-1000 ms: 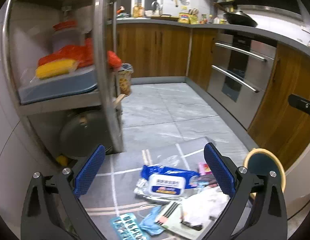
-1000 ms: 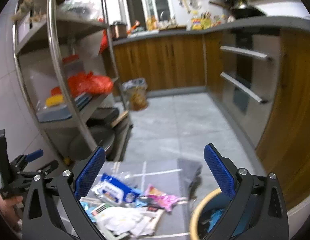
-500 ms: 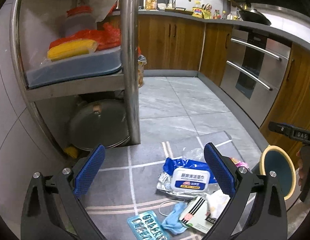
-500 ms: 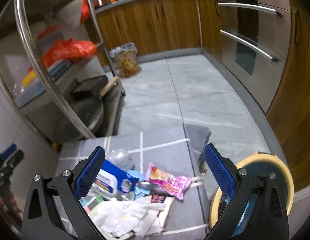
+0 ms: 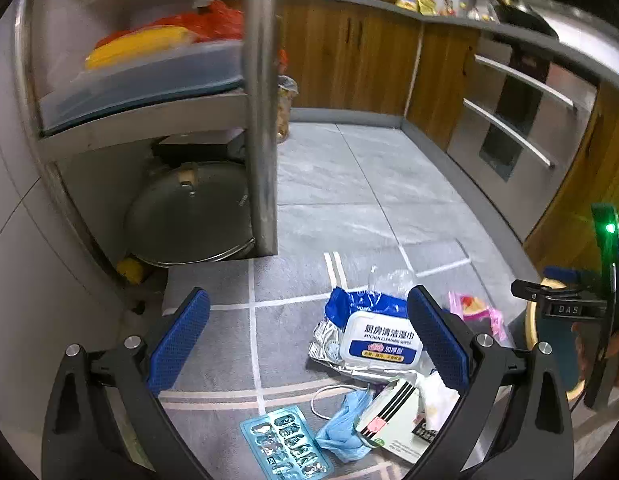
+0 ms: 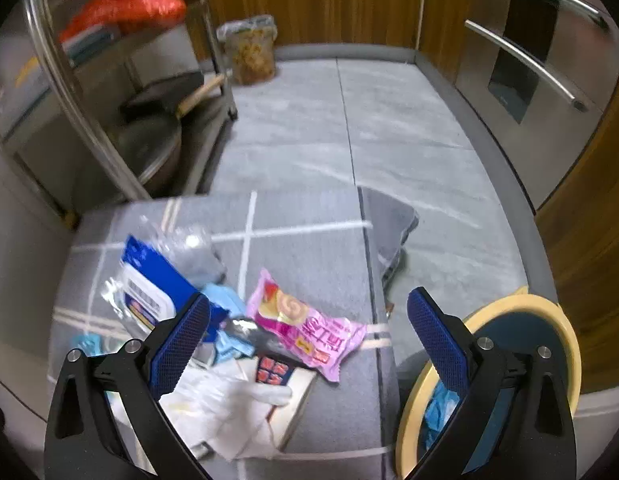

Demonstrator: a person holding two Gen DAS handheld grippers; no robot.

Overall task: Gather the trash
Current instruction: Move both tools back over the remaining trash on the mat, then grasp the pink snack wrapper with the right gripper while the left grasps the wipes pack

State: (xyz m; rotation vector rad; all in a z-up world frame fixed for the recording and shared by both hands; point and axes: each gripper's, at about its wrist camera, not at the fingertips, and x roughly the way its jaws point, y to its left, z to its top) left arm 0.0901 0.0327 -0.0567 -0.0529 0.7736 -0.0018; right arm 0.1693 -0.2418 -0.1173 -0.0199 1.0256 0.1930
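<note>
The metal rack (image 5: 261,120) at ten o'clock holds a grey bin (image 5: 141,80) with a yellow packet and red bag in it, and a wok lid (image 5: 189,216) below; the round bin (image 6: 549,320) at four o'clock has something blue inside; trash lies on the grey mat (image 6: 301,248) at centre: wipes pack (image 5: 379,338), pink wrapper (image 6: 309,330), white tissue (image 6: 225,404), blister sheet (image 5: 285,446); left gripper (image 5: 309,344) and right gripper (image 6: 309,344) hang above with jaws apart, holding nothing.
</note>
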